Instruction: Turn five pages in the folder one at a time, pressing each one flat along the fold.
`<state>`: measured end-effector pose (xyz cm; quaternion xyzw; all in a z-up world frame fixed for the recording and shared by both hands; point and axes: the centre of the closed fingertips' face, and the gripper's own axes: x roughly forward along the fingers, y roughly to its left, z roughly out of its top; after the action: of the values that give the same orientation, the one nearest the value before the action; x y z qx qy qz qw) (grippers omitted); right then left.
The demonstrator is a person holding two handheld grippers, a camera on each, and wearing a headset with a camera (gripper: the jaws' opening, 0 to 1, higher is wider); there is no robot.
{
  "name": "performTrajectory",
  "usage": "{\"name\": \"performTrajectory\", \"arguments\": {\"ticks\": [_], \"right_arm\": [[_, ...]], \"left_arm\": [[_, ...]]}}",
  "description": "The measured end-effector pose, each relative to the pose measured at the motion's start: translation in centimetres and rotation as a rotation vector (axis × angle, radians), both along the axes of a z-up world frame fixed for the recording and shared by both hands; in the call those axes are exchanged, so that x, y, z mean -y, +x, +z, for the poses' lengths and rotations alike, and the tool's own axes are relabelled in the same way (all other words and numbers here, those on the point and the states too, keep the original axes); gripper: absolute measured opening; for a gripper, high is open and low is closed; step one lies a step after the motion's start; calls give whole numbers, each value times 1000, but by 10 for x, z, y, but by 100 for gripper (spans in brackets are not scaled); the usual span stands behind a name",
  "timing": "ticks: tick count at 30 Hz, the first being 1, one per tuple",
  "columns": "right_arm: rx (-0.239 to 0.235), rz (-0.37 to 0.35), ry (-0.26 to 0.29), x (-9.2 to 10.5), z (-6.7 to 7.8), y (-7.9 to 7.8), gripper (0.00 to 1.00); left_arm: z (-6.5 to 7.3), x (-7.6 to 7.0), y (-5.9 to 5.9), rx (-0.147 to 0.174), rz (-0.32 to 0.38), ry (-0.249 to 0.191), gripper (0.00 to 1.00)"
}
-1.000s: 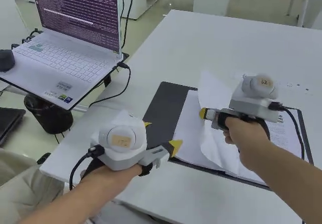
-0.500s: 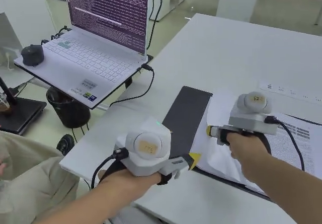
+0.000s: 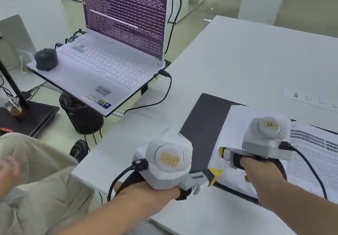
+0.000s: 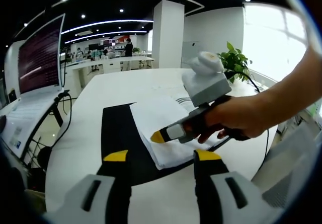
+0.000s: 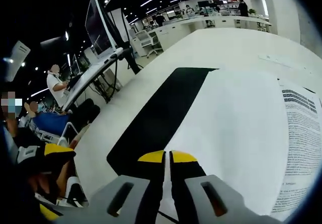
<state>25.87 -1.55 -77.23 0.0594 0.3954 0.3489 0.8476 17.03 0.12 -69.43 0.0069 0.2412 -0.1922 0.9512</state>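
The left gripper (image 3: 207,180) and right gripper (image 3: 222,154) are pale grey, each with a rounded dome bearing a small round label; their dark jaws end in yellow tips; each has a black cable (image 3: 120,178); the person wears beige trousers (image 3: 47,193).

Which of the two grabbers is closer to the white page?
Right. The right gripper is shut on the page at its edge; the left gripper hovers open by the folder, off the page.

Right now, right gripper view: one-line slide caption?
Right gripper shut on the white page at its edge, over the open black folder.
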Motion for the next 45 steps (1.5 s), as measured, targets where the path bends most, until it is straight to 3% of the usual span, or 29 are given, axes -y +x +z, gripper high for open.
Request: {"name": "performTrajectory", "arguments": {"ticks": [5,8,18,21,24,26,30,32,33,34,37,45], "right_arm": [[12,-10,74,9,4,0,0],[19,-35,123,19,13,-3,0],[94,-133,217,77,39,9,0],[109,-156,224,94,41,11,0],[139,-172,224,113,41,16,0],[150,-185,223,123,39,19,0],[147,-200,207,137,31,22,0],[142,-203,207,143,28,25,0],[147,-203,210,145,27,26,0],[150,-202,208,145,27,28,0],[169,-185,203,143,28,28,0],[150,-168,195,139,21,38,0]], "left_arm": [[-8,9,7,-16,-37,22,47],[-13,18,14,-23,-59,26,46],[-50,47,41,-52,-98,76,34],[-62,48,47,-60,-66,87,30],[-66,47,53,-47,-31,103,28],[-74,48,52,-73,-14,99,26],[-85,48,48,-86,-10,122,26],[-95,45,42,-116,1,129,28],[-96,45,41,-112,3,123,29],[-93,44,41,-79,18,100,29],[-93,44,39,-47,31,90,29],[-95,42,41,-21,42,62,29]]}}
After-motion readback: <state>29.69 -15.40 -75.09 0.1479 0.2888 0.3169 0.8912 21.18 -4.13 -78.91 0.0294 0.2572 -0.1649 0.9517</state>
